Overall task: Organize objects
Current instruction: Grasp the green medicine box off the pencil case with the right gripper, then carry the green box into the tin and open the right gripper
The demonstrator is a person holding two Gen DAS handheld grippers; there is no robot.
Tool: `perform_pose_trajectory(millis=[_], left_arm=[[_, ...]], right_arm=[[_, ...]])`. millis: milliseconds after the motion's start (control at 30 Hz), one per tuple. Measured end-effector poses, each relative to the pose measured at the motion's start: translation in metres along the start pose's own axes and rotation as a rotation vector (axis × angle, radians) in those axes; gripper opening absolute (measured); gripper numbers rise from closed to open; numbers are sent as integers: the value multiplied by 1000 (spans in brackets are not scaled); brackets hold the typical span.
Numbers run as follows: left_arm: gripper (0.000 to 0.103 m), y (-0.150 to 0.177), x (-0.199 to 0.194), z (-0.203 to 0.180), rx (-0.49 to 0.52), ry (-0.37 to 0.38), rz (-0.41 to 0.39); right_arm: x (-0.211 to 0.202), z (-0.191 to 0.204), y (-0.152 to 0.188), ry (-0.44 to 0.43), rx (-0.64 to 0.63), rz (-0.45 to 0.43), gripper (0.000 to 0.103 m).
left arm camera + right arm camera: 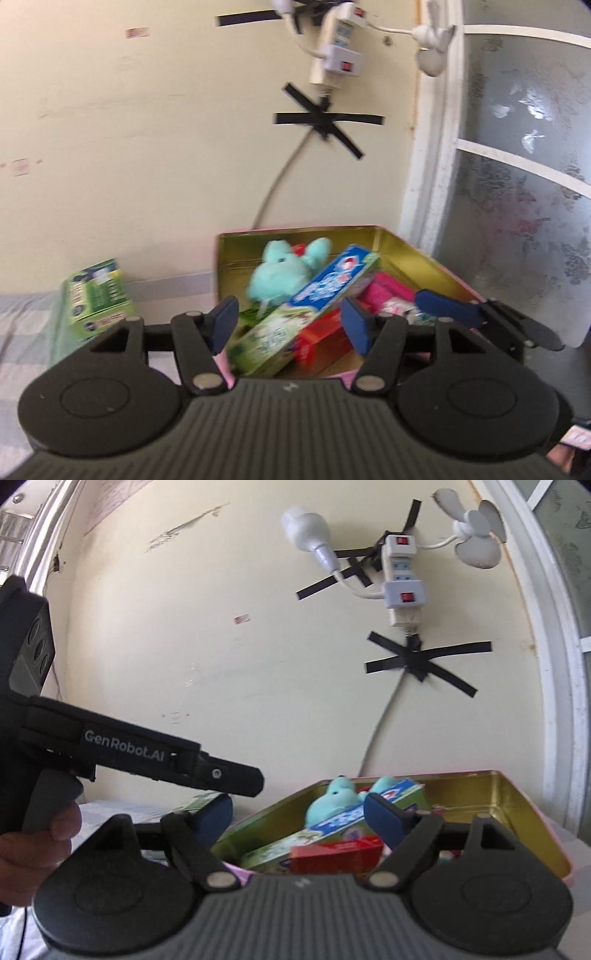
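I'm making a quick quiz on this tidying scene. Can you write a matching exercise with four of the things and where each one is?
Things:
1. teal plush toy
2. toothpaste box
3. green carton
4. power strip

Places:
A. outside the tin, on the bed to its left
B. taped to the wall
C. at the tin's back wall
D. lying slanted across the tin's contents

Pairs: 1-C, 2-D, 3-A, 4-B

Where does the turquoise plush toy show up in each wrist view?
Left wrist: plush toy at centre, inside the tin, above the toothpaste box.
Right wrist: plush toy low, right of centre, inside the tin.
Shared landmark: black tape cross on the wall.
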State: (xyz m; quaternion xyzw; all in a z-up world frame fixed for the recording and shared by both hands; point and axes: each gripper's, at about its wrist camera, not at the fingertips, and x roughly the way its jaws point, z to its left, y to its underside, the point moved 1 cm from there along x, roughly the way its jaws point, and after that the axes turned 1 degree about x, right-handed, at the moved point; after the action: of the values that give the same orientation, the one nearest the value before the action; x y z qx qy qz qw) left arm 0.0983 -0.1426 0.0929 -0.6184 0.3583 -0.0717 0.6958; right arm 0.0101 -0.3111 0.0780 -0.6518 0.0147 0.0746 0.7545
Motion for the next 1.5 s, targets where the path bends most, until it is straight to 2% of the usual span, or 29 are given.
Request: perform_pose_trajectory(millis=[133, 200, 333, 400, 467, 500, 567, 633, 767, 833, 967, 1033, 1067, 1100, 1167, 1300, 1400, 1500], left_arm=[[63, 30, -11, 70, -74, -210, 88], [63, 48, -12, 110, -117, -329, 138], [63, 73, -11, 167, -143, -507, 150], [63, 84, -8, 185, -155, -562, 150], [63, 95, -5, 201, -200, -562, 155], [62, 100, -3, 209, -239, -548, 182], [63, 98, -7, 219, -295, -539, 155], [63, 98, -7, 224, -319, -525, 162], [64, 101, -6, 224, -320, -522, 161], [66, 102, -5, 226, -321, -515, 161], [69, 103, -4, 224, -317, -508, 165], [70, 103, -4, 223, -315, -508, 166], [70, 102, -4, 223, -317, -508, 166], [70, 102, -6, 222, -317, -507, 165], [70, 102, -5, 223, -319, -506, 164], [70, 102, -8, 222, -325, -502, 158], [70, 103, -10, 224, -342, -492, 149], [71, 104, -14, 227, -372, -470, 134]], right_arm=[[9, 35, -4, -59, -63, 45, 80], [19, 50, -6, -94, -69, 92, 75], [52, 84, -4, -155, -59, 194, 73], [76, 100, -3, -173, -17, 251, 73], [106, 113, -4, -190, 48, 299, 75], [121, 120, -2, -188, 82, 315, 80], [154, 132, -1, -122, 101, 344, 86], [195, 146, -3, -54, 51, 376, 88], [254, 173, 1, 58, -117, 386, 102], [277, 181, 6, 93, -190, 412, 103], [312, 182, 17, 181, -210, 469, 103], [326, 177, 20, 186, -172, 507, 102], [324, 174, 23, 185, -161, 525, 97], [326, 174, 25, 171, -161, 548, 82], [325, 176, 29, 153, -168, 572, 82], [297, 189, 28, 120, -255, 517, 82], [248, 201, 25, 30, -295, 462, 82], [183, 203, 29, -93, -311, 469, 82]])
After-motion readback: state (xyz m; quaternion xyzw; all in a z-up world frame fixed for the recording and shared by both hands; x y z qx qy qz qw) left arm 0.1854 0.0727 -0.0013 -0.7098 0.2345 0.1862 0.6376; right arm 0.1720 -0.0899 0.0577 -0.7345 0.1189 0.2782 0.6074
